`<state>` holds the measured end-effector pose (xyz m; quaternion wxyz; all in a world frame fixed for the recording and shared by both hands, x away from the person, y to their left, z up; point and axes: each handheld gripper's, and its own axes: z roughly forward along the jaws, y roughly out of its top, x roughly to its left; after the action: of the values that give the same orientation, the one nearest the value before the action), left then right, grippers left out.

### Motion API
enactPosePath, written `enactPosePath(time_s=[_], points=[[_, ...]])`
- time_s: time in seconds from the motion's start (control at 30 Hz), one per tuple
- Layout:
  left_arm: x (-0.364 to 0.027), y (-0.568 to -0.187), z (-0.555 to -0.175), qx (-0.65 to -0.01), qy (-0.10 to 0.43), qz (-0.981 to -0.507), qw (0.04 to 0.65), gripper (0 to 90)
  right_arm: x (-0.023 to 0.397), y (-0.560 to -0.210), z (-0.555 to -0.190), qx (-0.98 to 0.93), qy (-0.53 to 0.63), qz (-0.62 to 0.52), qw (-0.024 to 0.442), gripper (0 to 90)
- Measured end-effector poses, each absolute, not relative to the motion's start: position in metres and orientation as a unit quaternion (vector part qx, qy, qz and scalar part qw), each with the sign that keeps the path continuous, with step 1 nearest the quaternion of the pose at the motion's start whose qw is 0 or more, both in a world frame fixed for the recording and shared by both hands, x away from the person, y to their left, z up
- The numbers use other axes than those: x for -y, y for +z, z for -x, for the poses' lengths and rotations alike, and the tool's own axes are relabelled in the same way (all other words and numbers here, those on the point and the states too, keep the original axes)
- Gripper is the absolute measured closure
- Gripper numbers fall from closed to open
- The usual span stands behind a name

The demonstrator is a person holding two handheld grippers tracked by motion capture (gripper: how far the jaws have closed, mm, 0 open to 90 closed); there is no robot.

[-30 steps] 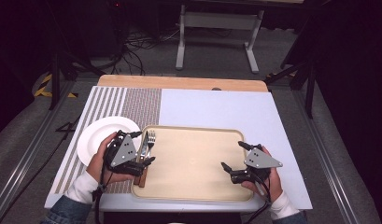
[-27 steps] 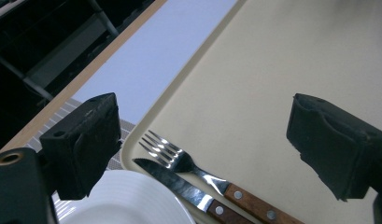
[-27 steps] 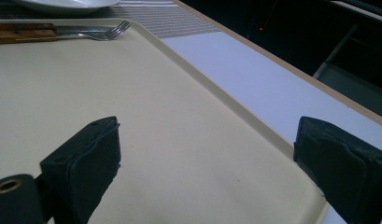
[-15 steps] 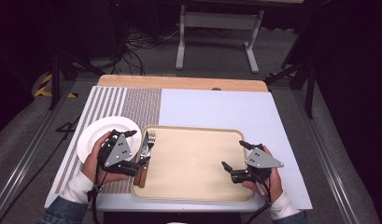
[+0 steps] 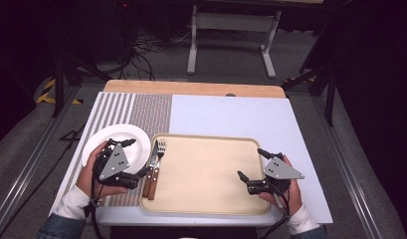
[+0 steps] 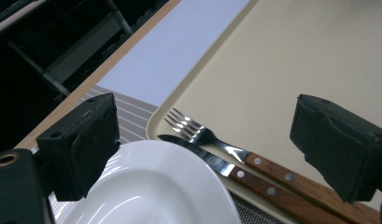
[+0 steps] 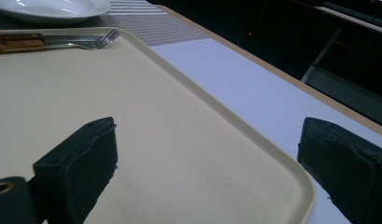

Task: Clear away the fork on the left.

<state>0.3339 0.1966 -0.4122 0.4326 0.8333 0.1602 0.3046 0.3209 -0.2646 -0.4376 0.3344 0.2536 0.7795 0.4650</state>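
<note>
The left gripper (image 5: 130, 160) hovered with jaws spread over the plate (image 5: 122, 139), at nine o'clock of the tray (image 5: 206, 172). Judged best: straddle the rim squarely, avoiding the knife (image 6: 235, 172) and fork (image 6: 212, 137). The right gripper (image 5: 252, 169) also gaped.

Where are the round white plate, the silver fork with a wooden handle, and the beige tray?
round white plate (image 5: 134, 144), high view, right side.
silver fork with a wooden handle (image 6: 188, 128), left gripper view, tines.
beige tray (image 5: 211, 172), high view, bare middle.
</note>
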Motion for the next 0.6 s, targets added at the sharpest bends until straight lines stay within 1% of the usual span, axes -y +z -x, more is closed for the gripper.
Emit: enactPosePath(time_s=[0.43, 0.6], points=[[-0.223, -0.414, -0.324, -0.176, 0.318, -0.824, 0.434, 10.2, 0.267, -0.435, -0.320, -0.771, 0.471, -0.260, 0.342, 4.9], [-0.232, -0.415, -0.320, -0.181, 0.313, -0.820, 0.444, 9.8, 0.268, -0.435, -0.319, -0.766, 0.472, -0.265, 0.347, 4.8]])
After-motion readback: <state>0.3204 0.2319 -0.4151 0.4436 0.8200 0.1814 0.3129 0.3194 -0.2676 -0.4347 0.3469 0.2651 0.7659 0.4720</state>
